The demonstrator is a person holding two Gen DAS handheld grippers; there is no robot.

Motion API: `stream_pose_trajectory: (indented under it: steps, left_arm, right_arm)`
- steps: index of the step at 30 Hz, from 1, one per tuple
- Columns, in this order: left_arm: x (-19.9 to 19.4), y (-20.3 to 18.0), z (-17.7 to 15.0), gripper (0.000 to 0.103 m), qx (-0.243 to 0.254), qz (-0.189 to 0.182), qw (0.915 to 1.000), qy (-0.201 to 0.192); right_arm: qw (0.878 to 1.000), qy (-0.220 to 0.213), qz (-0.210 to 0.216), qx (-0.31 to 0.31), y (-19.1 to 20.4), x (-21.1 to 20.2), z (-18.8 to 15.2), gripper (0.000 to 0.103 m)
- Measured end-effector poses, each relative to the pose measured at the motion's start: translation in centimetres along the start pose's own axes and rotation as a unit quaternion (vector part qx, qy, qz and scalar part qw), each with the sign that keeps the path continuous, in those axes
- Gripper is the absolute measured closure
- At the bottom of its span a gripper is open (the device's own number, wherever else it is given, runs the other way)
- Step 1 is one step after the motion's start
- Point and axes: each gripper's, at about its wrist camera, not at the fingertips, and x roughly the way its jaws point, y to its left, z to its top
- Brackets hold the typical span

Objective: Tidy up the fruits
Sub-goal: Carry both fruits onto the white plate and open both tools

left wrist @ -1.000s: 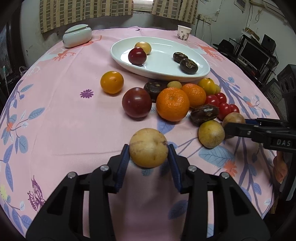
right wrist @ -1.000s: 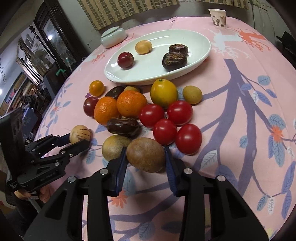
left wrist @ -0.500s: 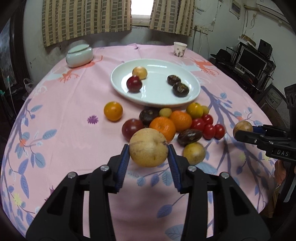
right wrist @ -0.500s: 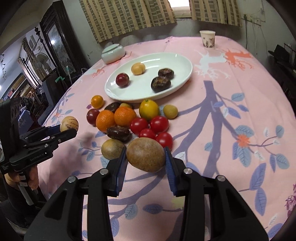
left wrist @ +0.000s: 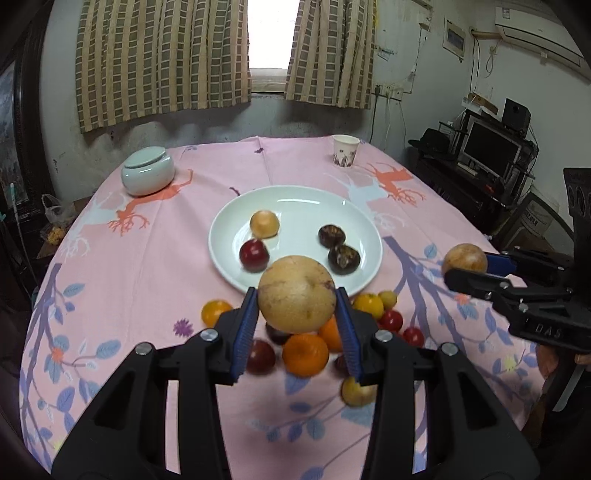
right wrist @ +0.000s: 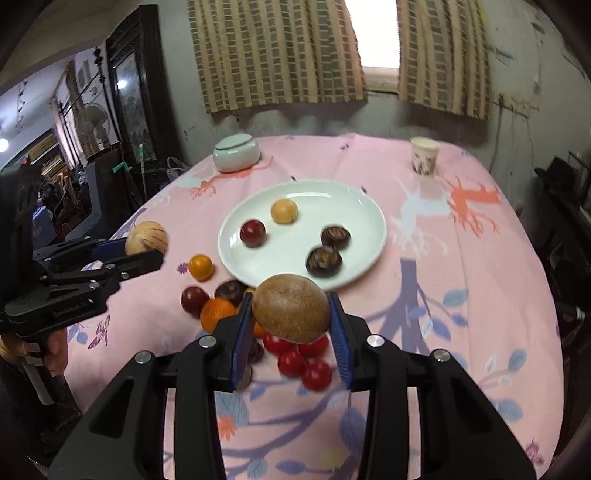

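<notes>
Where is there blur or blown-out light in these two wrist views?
Left wrist view: the window is blown out white; the loose fruit pile is smeared, the held pale fruit sharp. Right wrist view: window blown out too; the tomatoes are soft, the brown fruit crisp; edges bend.

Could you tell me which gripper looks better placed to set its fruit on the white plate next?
Probably the left gripper: its tan fruit overlaps the white plate's near rim. The right gripper holds its brown fruit off beside the plate.

Checked curtains (left wrist: 162, 62) flank a bright window (left wrist: 267, 35) in a stained wall; a monitor (left wrist: 491, 149) stands at right.
</notes>
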Motion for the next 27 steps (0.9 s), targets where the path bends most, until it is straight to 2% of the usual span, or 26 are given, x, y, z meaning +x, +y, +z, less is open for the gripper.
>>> stream_pose_trajectory:
  steps: [4,10,14,19,27]
  left_arm:
    - [4.3,0.8,1.7,0.061,-0.016,0.027,0.9992,0.023]
    - [9.5,2.0,2.4,0.061,-0.030,0.034,0.9969,0.064]
    - [11.7,2.2,2.2,0.061,-0.030,0.028,0.9951,0.090]
    - [13.3,3.0,2.4,0.061,-0.039,0.027,0.9937,0.101]
    - [15.1,3.1,2.4,0.059,-0.034,0.047,0.9910,0.121]
  right_arm:
    - [0.999,0.024,-0.002,-0.026,0.5,4.3,2.3,0.064]
    - [0.996,0.079,-0.003,-0.044,0.7,10.6,3.5,0.064]
    - [0.994,0.092,0.003,-0.050,0.8,12.6,3.5,0.064]
    - [0.993,0.107,0.002,-0.050,0.3,14.2,3.7,0.064]
    - [0.991,0.123,-0.004,-0.049,-0.5,16.2,3.3,0.061]
